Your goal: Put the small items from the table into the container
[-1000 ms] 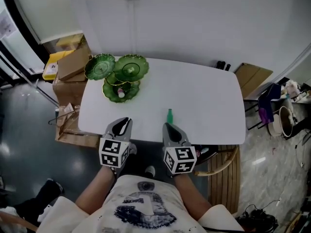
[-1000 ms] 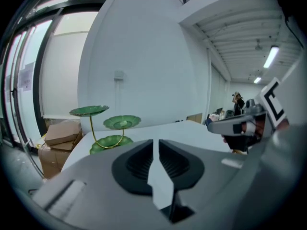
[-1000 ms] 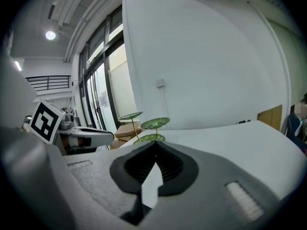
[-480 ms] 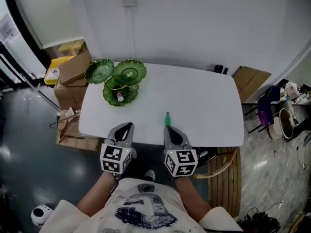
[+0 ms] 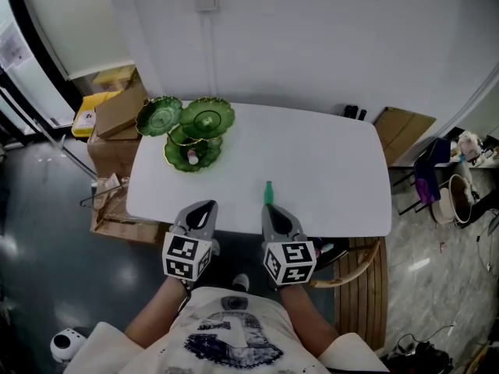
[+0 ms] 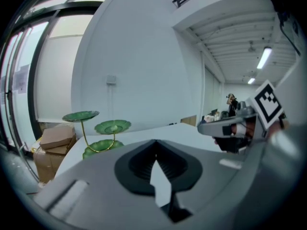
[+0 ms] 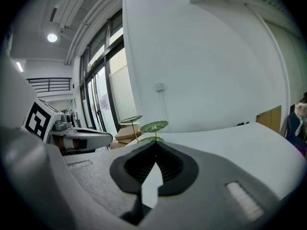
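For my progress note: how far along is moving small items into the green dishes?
Done: one small pale item lies in the lowest green dish. In hand: nothing; left gripper and right gripper are both shut, empty. Left: a green item on the table by the right gripper.

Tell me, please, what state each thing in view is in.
Left claw: shut, empty.
Right claw: shut, empty.
Small green item: upright on the table, not yet picked up.
Green dish stand: upright, holds a small pale item.
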Demonstrator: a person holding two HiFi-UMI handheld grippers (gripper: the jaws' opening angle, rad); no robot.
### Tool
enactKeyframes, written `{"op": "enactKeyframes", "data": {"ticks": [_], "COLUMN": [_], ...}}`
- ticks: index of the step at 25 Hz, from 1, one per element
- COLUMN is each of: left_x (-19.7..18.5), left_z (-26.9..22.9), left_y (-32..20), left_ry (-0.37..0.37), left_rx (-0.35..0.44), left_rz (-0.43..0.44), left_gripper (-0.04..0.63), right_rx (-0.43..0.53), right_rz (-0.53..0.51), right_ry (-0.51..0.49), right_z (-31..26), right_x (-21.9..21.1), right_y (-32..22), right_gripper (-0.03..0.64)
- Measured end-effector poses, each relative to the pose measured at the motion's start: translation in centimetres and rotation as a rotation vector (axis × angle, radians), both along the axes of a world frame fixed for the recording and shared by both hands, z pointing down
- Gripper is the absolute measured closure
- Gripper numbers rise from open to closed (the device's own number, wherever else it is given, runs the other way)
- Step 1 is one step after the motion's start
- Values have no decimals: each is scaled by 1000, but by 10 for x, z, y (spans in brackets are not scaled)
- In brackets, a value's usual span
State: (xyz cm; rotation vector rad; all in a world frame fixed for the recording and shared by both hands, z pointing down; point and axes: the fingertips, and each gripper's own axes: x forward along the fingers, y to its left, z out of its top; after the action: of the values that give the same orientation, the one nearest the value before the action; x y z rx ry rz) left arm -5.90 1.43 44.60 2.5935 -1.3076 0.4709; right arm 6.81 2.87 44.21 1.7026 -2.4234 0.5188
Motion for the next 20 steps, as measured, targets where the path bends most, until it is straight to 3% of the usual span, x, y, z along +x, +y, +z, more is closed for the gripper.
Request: {"op": "enactKeyframes", "data": {"ticks": [11,20], "left_x": [1,12], "left_z": [3,6], "left_y": [-2,1], "left_ry": [-12,24], "left_rx": [-10,-25], "left_rz": [6,37], "left_gripper": [606,606], "right_rx": [-10,-11], "right_rz": [5,19], "right_ry": [-6,-11], "right_z": [3,3], "right_x": [2,10], "right_y": [-2,1], "right_gripper": [617,617]}}
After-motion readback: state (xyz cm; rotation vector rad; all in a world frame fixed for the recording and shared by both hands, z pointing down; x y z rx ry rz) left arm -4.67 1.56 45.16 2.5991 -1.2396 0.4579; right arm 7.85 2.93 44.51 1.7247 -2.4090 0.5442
